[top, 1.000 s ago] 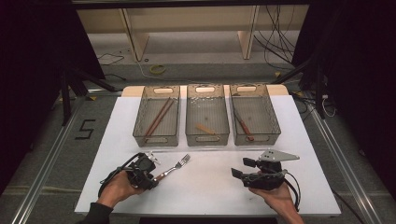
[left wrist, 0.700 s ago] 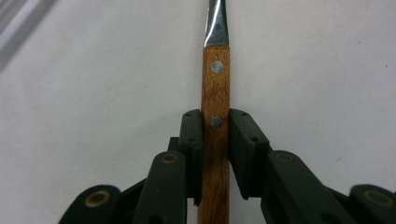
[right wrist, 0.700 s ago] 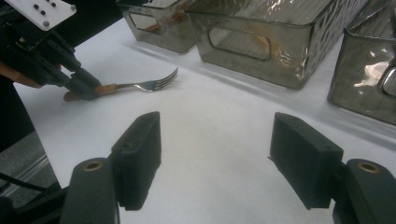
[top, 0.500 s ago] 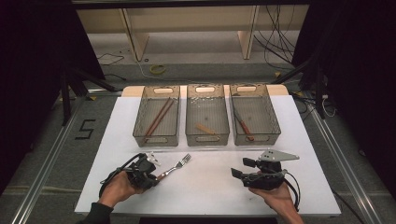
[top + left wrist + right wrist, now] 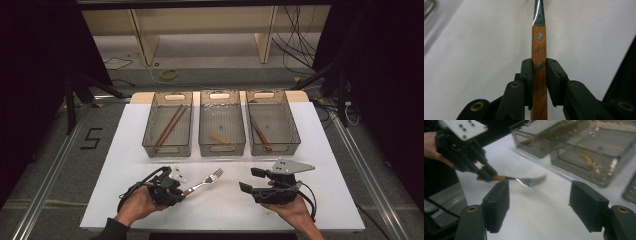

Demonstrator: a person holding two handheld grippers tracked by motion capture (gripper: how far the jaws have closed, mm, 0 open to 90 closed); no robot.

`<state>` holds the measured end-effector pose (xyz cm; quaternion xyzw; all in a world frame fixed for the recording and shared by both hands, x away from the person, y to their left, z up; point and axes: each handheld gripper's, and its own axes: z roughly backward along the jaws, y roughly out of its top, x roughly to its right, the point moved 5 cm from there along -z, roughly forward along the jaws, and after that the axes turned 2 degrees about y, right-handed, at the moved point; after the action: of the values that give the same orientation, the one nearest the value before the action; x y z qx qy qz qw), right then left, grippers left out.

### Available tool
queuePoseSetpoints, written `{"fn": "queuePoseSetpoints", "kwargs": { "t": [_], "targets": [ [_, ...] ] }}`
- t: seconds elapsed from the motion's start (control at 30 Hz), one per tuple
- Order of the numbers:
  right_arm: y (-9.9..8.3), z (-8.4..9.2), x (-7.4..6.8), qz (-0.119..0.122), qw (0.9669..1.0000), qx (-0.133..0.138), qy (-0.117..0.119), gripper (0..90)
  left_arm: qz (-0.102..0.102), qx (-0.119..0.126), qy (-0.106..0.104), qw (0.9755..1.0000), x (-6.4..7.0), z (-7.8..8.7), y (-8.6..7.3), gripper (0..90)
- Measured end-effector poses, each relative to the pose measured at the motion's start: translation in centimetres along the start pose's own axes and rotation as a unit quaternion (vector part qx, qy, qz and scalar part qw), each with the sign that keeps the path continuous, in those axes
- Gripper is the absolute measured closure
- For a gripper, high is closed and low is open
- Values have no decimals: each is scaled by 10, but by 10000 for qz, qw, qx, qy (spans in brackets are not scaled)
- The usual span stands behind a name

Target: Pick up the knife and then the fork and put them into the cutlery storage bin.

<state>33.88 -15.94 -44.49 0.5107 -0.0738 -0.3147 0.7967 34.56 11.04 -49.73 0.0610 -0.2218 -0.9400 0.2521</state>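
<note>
Between left hand-held gripper (image 5: 539,82) pads: fork (image 5: 539,72) wood handle w/ rivets.

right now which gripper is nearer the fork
Left. The left gripper is clamped on the fork by its wooden handle; the right gripper sits apart to the fork's right, jaws open with nothing between them.

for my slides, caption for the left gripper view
Left tool clamps the fork by its wooden handle above the white table.

readable text: "5" | on: floor (image 5: 75,150), left of the table (image 5: 130,165) | other text: none
</note>
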Motion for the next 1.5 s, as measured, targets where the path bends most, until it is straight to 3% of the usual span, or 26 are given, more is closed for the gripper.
{"fn": "queuePoseSetpoints", "kwargs": {
  "t": [0.2, 0.43, 0.7, 0.9, 0.97, 1.07, 1.43, 1.5],
  "targets": [
    [4, -13, -17, 551, 9976, -298, 307, 327, -439, 54, -235, 9987, 22, -5, 18, 758],
    [-1, -38, -35, 1182, 9867, -901, 655, 330, -870, 71, -392, 9954, 38, -7, 35, 758],
    [-10, -50, -41, 1395, 9787, -1268, 807, 344, -1175, 141, -482, 9918, 51, -5, 43, 757],
    [-20, -57, -46, 1607, 9697, -1620, 877, 393, -1341, 145, -541, 9894, 58, -5, 46, 757],
    [-23, -58, -45, 1729, 9660, -1723, 847, 416, -1457, 136, -550, 9877, 59, -5, 47, 757],
    [-27, -59, -47, 1717, 9629, -1887, 875, 443, -1628, 94, -594, 9848, 62, -4, 48, 757],
    [-35, -62, -51, 1934, 9532, -2124, 947, 597, -1722, 126, -614, 9831, 67, -4, 51, 757],
    [-36, -62, -52, 1957, 9508, -2176, 1013, 635, -1817, 90, -641, 9812, 68, -4, 51, 757]
  ]
}}
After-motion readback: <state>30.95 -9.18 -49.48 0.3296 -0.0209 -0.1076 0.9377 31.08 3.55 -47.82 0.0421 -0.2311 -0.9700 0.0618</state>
